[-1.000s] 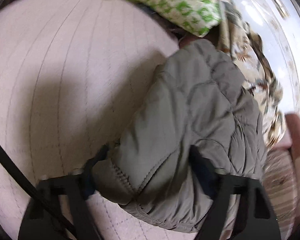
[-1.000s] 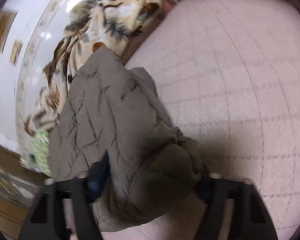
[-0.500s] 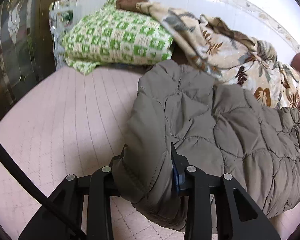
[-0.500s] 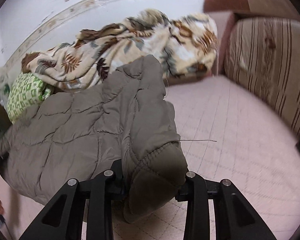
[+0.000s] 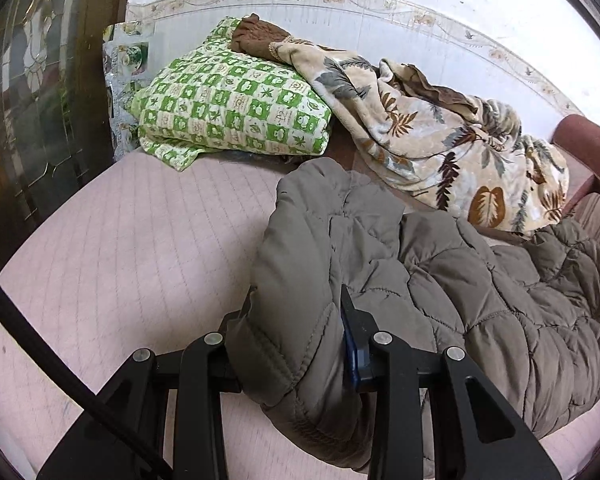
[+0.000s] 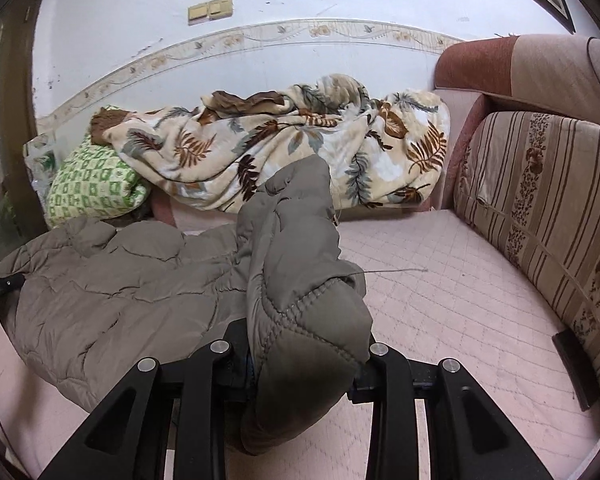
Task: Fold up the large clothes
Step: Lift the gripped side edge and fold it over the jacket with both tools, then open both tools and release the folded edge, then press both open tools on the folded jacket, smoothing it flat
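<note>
Both claws pinching the ends of the quilted jacket, ready to fold.

My left gripper (image 5: 296, 344) is clamped on a thick padded edge of the grey-brown puffer jacket (image 5: 440, 280) at the lower centre of the left view, and my right gripper (image 6: 300, 352) is pinched on a cuffed, stitched end at the lower centre of the right view. The jacket's body lies bunched between them on the pink quilted mattress (image 5: 140, 248), with the leaf-print blanket (image 6: 300, 140) and green checked pillow (image 5: 232, 100) beyond it toward the top of both views. I judge the jacket bulky but light, soft and springy, its shell somewhat slick, so I should grip seams and cuffs, where stitching gives purchase, rather than loose filling.
</note>
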